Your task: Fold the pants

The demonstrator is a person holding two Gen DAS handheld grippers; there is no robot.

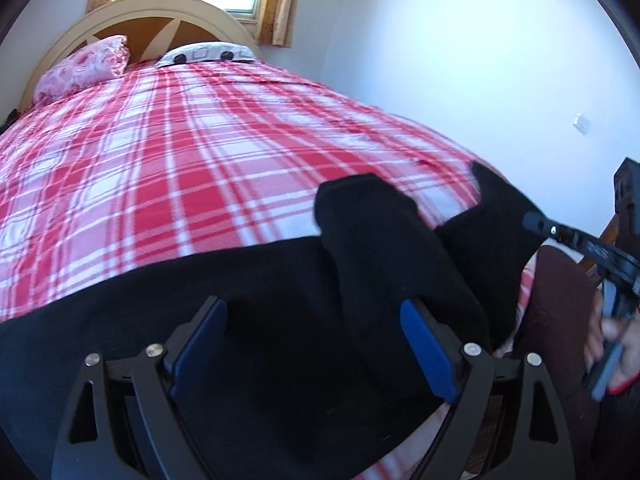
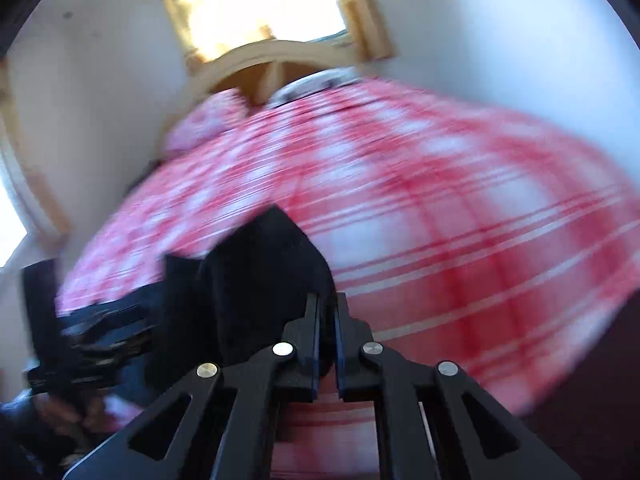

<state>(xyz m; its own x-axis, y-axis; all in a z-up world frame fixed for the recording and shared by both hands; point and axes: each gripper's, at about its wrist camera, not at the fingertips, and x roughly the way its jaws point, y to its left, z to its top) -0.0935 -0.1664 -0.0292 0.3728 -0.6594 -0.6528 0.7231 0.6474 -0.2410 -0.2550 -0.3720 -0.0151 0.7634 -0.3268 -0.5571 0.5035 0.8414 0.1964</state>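
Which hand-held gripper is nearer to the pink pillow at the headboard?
Neither clearly. The left hand-held gripper and right hand-held gripper are both at the black pants, far from the pink pillow.

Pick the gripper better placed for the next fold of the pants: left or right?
Right, likely: the right gripper is shut on a lifted edge of the black pants, ready to carry it over. The left gripper hangs open above them, gripping nothing.

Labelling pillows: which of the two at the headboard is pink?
The pink floral pillow on the left; the other pillow is white with dark spots.
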